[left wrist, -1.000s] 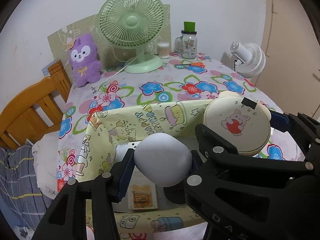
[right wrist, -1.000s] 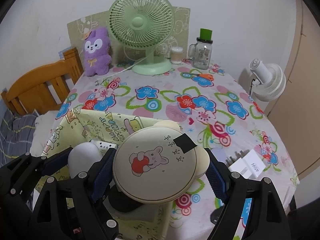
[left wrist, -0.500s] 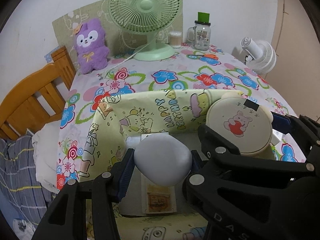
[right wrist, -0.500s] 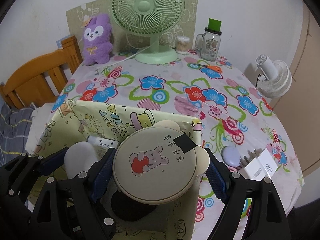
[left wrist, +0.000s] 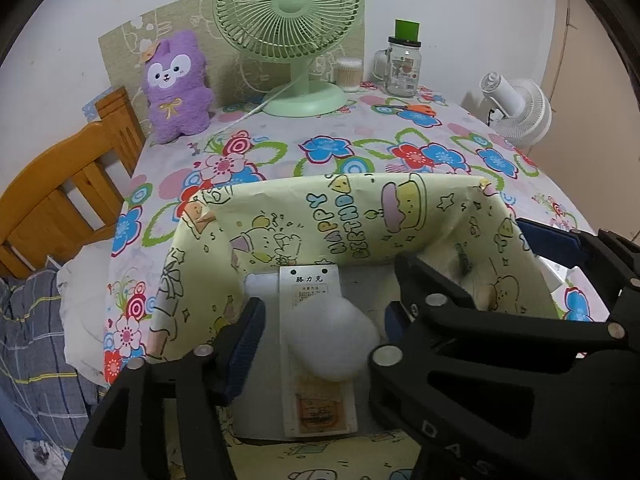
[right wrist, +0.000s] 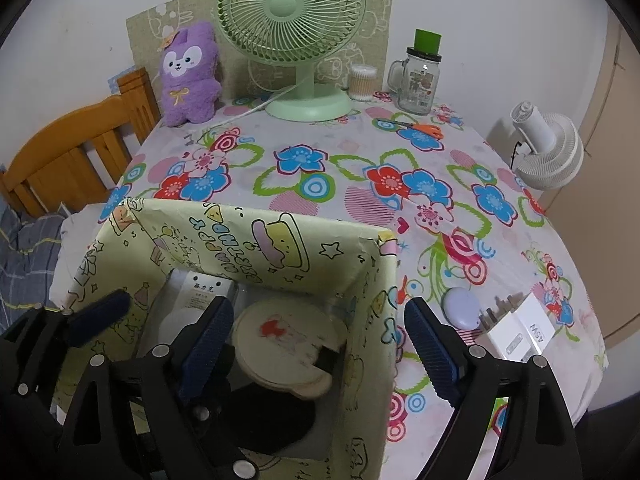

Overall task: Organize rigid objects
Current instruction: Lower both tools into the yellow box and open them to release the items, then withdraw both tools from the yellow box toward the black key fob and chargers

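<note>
Dropping stage: both grippers, left point(left wrist: 320, 332) and right point(right wrist: 316, 344), are hanging over the box point(right wrist: 384, 280), fingers wide, holding nothing. Next: charger point(right wrist: 520, 330), lower right.

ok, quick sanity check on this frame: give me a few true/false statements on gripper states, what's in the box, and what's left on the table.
1. The right gripper grips the round bear case. False: its jaws are open; the round bear case lies in the yellow box.
2. The left gripper is open. True; the white rounded object sits between its fingers, untouched.
3. The white charger is inside the box. False: it lies on the tablecloth beside it.
4. The lilac oval object is outside the box. True.
</note>
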{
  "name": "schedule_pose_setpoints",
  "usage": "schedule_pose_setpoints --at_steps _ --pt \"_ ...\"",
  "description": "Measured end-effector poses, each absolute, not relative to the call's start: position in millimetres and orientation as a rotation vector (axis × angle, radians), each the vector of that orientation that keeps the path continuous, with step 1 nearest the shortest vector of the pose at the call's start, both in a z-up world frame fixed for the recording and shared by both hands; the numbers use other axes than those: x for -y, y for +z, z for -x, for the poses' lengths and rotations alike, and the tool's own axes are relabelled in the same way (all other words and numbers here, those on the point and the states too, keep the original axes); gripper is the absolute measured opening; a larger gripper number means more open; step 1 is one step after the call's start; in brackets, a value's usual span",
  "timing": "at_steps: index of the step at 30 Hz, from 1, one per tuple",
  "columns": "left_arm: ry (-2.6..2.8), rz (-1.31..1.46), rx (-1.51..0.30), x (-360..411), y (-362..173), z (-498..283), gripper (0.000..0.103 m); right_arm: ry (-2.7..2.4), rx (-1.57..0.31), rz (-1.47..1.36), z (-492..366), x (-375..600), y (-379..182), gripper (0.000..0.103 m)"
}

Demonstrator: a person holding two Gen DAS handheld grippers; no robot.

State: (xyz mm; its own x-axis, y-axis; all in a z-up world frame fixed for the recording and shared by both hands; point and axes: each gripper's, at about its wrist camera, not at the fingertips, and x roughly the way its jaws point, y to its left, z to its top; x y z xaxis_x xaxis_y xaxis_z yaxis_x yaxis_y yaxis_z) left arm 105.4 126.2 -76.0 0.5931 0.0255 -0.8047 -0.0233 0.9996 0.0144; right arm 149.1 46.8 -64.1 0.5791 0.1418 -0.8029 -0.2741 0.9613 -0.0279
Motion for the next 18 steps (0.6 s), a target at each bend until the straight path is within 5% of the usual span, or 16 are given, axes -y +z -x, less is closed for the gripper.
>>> schedule_pose_setpoints --at_steps 3,18 --pt "0.041 -0.008 -0.928 -124.6 -75.2 -104.2 0.080 0.250 -0.913 0.161 -145.2 -45.0 -61.2 0.090" --pt "0.030 -0.015 -0.886 -105.9 -57.5 -88.6 0.087 0.248 -0.869 0.145 -127.9 -21.7 -40.8 0.090"
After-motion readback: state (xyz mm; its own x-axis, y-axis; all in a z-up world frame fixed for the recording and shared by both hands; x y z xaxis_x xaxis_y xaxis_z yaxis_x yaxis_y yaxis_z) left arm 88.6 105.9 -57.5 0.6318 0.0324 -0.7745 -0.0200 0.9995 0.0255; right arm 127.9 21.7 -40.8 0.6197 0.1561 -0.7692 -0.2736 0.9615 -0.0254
